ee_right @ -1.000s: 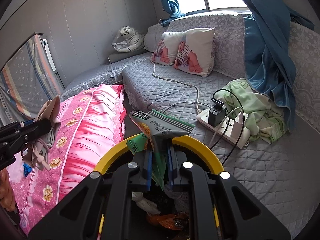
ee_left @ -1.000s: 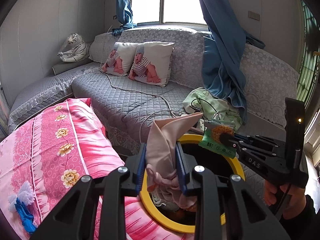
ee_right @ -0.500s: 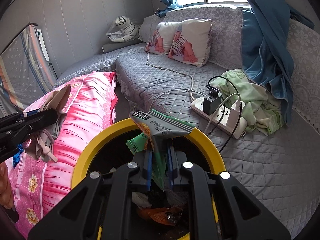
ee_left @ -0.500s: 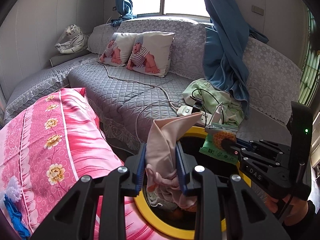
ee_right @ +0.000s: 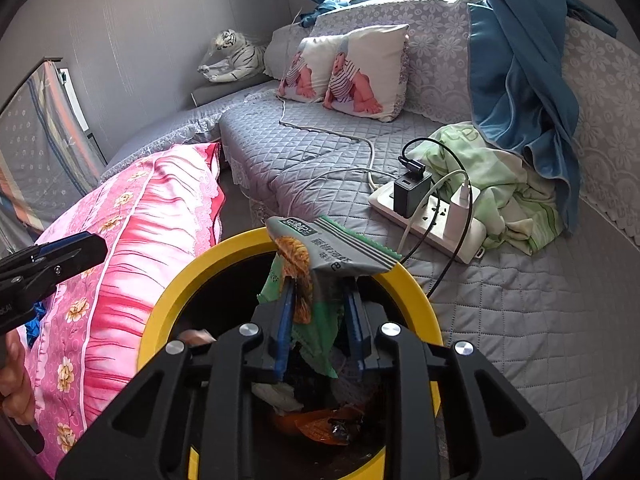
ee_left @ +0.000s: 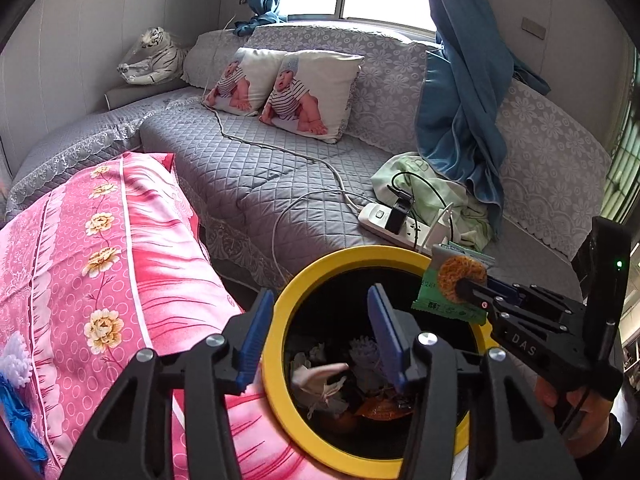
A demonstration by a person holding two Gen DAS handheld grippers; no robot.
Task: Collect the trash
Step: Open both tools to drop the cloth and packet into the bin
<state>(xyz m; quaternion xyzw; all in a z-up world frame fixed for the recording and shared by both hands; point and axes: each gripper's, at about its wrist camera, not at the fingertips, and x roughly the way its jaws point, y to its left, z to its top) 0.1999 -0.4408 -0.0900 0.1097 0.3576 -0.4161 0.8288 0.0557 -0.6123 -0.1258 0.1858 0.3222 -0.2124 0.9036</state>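
Now both my tools sit over the round black bin with the yellow rim point(ee_left: 280, 360), which stands between the pink flowered quilt point(ee_left: 120, 280) at nine o'clock and the grey quilted sofa point(ee_left: 260, 168) at twelve. My left tongs point(ee_left: 320, 336) are spread wide with nothing between the blue pads; a pale crumpled scrap point(ee_left: 320, 378) lies inside the bin among other litter. My right tongs point(ee_right: 318, 330) are nearly closed on a green and grey foil snack wrapper point(ee_right: 328, 252), whose top fans out above the rim at twelve o'clock. I judge this to be the drop step for the wrapper. Next I should part the right tongs so it falls inside; it may be partly over the rim, though the fisheye makes that hard to judge, so a nudge inward first seems wise.
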